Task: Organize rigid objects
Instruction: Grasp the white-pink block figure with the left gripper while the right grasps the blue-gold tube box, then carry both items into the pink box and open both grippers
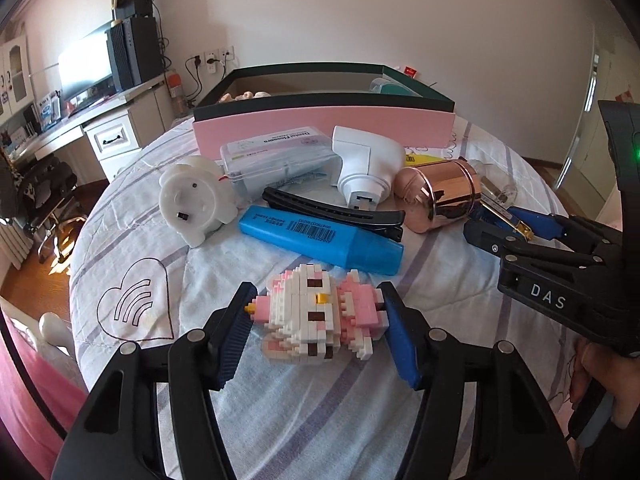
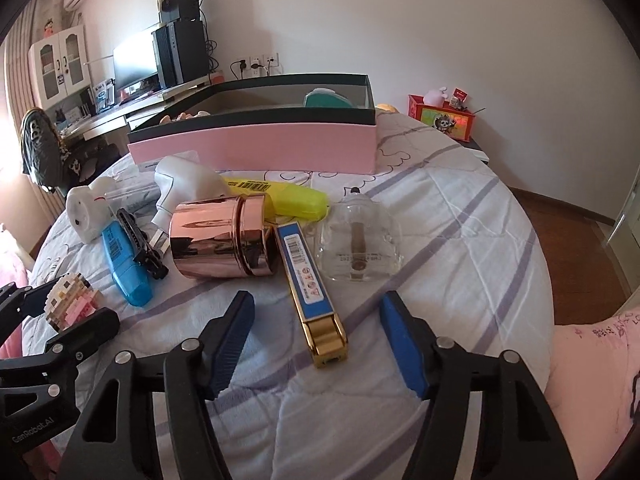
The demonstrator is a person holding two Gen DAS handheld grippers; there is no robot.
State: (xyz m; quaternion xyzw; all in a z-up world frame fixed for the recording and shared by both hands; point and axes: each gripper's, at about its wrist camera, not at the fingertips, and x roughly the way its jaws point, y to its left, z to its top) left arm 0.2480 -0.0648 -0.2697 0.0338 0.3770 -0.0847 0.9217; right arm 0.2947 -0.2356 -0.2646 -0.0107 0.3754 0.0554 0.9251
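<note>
A pink and white brick figure [image 1: 316, 312] lies on the striped bedcover, and my left gripper [image 1: 317, 304] is shut on it, one blue pad against each side. My right gripper [image 2: 318, 308] is open over the near end of a gold and blue slim box [image 2: 308, 272]; neither pad touches the box. In the left wrist view the right gripper [image 1: 504, 226] comes in from the right. Behind lie a blue highlighter [image 1: 320, 240], a black hair clip [image 1: 332, 210], a rose-gold jar [image 2: 220, 236], a yellow highlighter [image 2: 280, 196] and a clear glass bottle [image 2: 360, 240].
A long pink box [image 1: 324, 120] with a dark green rim stands open at the back and holds a few items. In front of it lie a white round toy [image 1: 192, 200], a clear flosser case [image 1: 276, 156] and a white handheld device [image 1: 364, 160]. A desk stands to the left.
</note>
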